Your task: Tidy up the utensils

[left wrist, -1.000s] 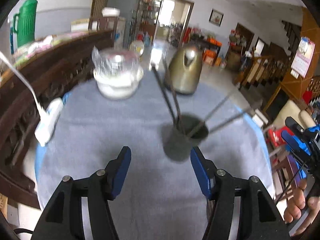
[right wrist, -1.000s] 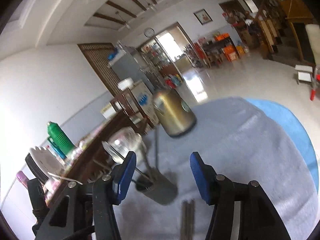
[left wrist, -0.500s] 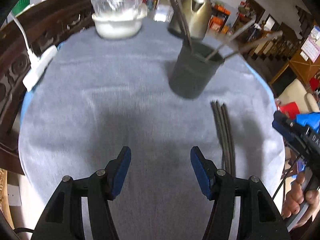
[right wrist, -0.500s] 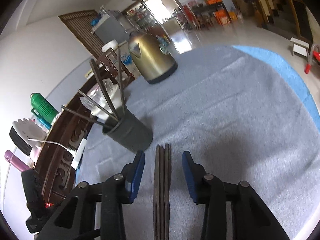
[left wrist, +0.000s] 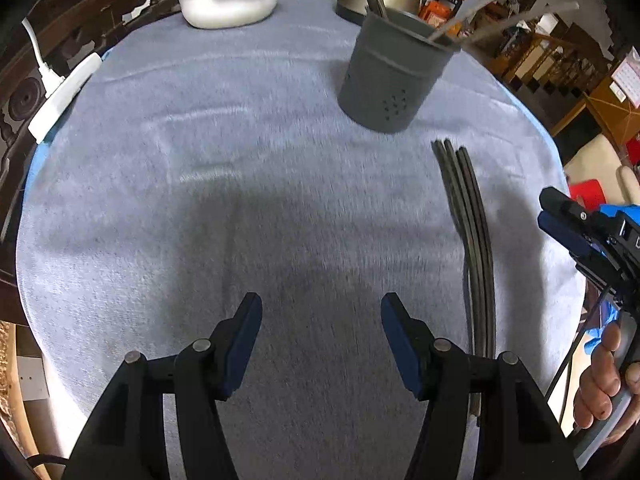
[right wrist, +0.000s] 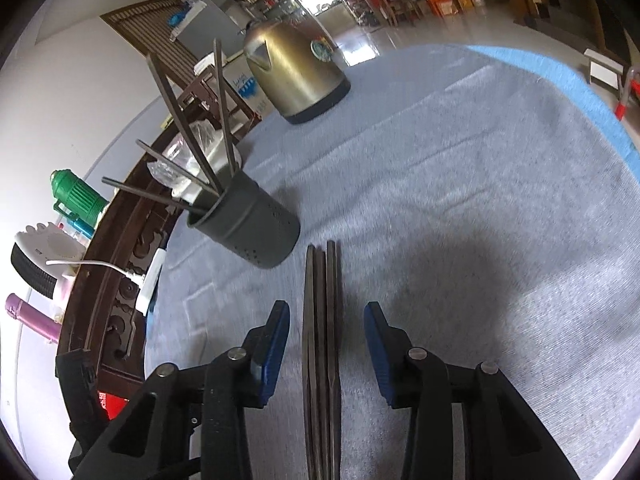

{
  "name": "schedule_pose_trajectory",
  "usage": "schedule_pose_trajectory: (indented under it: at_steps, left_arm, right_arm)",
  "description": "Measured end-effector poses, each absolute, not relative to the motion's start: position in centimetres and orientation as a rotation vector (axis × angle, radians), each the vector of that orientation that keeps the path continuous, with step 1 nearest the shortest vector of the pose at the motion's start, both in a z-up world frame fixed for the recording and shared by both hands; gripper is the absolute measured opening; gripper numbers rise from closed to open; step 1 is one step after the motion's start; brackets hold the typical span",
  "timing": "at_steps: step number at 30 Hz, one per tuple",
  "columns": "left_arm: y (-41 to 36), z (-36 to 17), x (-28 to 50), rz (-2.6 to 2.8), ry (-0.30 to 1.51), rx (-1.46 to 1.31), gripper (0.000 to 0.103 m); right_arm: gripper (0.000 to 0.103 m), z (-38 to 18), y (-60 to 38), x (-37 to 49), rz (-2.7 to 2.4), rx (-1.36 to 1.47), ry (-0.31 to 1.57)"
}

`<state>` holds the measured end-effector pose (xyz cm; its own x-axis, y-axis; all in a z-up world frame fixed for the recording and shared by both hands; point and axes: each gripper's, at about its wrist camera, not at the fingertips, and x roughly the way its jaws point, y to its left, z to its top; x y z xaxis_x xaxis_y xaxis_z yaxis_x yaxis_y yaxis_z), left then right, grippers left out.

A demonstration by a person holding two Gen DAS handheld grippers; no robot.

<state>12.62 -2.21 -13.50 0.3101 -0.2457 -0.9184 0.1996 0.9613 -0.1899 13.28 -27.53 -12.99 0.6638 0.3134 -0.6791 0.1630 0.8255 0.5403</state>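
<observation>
Three dark chopsticks [right wrist: 320,272] lie side by side on the grey cloth, also visible in the left wrist view as chopsticks [left wrist: 468,220] to the right. My right gripper [right wrist: 326,314] straddles them just above the cloth, its blue pads standing clear on both sides, so it is open. A grey perforated holder [right wrist: 256,228] stands upright just beyond, with several chopsticks leaning out of it. My left gripper [left wrist: 321,312] hangs open over bare cloth, nothing between its fingers, with the holder [left wrist: 390,80] ahead of it on the right. The right gripper [left wrist: 546,210] and the hand [left wrist: 604,380] holding it show at the right edge.
A gold kettle [right wrist: 296,76] stands at the back of the round table. A white bowl [left wrist: 228,0] with a plastic bag sits at the back left. A white power strip [left wrist: 60,100] lies on the left rim by a dark wooden sideboard. The table's blue edge [right wrist: 560,76] curves on the right.
Both grippers have sunk and tipped down towards the cloth. The right jaws have narrowed and now stand either side of the lying chopsticks. The left jaws kept their width.
</observation>
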Motion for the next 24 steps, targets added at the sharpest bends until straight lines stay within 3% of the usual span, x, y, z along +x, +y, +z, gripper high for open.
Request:
schedule_pose_trajectory:
  at_steps: [24]
  left_arm:
    - [-5.6,-13.0,13.1,-0.340,1.242,0.046,0.063]
  right_arm:
    - [0.043,-13.7,-27.6,12.9,0.083,0.666,0.900]
